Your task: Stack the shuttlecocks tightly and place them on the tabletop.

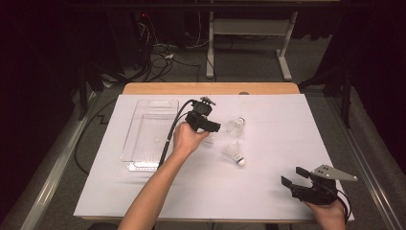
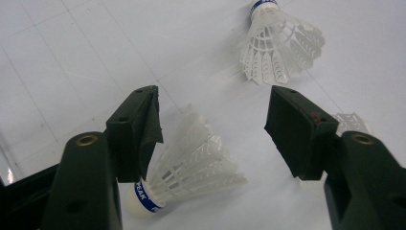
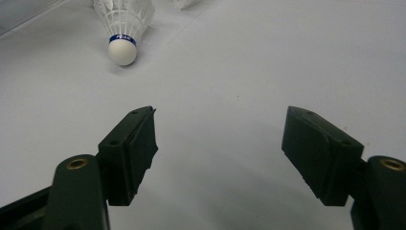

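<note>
— White shuttlecock [image 2: 191,158], where?
— Lying on the white table sheet [image 1: 268,191], between the left gripper's [image 2: 213,124] wide-open jaws, beside the clear tray [image 1: 143,139].
— Right gripper [image 3: 220,143]?
— Wide, holding nothing, well apart.

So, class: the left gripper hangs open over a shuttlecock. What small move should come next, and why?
Probably shift the left gripper slightly to centre the shuttlecock, then lower and close. Its jaws stand wide open, and the shuttlecock lies on its side nearer one jaw, its skirt reaching between them. A clear tray sits close by.
</note>
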Demonstrator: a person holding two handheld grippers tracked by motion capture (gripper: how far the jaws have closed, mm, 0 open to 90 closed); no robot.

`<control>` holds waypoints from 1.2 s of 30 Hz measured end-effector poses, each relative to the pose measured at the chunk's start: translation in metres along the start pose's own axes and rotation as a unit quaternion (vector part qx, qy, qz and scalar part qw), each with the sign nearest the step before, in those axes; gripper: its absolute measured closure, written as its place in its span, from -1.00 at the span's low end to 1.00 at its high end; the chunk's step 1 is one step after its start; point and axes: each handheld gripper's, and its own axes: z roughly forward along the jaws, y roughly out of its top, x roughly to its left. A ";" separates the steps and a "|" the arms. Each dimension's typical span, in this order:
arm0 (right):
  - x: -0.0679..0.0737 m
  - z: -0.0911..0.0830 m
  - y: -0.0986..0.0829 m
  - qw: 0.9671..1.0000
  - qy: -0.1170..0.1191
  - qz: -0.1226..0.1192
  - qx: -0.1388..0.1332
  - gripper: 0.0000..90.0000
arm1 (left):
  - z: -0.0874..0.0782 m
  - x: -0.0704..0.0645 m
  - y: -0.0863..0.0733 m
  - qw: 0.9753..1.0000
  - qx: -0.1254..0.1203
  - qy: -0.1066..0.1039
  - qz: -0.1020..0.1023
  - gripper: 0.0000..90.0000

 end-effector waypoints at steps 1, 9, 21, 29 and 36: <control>0.000 0.000 0.000 1.000 0.000 0.000 0.000 -0.38 | 0.000 0.000 0.000 1.000 0.000 0.000 0.000 -0.18; 0.000 0.000 0.000 1.000 -0.001 0.001 0.001 -0.38 | -0.006 -0.003 -0.006 1.000 -0.005 -0.006 0.001 -0.19; 0.000 0.000 0.000 1.000 -0.001 0.000 0.001 -0.38 | -0.015 -0.004 -0.017 1.000 -0.020 -0.009 0.007 -0.19; 0.000 0.000 0.000 1.000 -0.002 0.001 0.000 -0.38 | -0.018 -0.006 -0.021 1.000 -0.023 -0.010 0.009 -0.19; 0.000 0.000 0.000 1.000 -0.001 0.001 0.001 -0.38 | -0.023 -0.011 -0.023 0.999 -0.027 -0.012 0.017 -0.17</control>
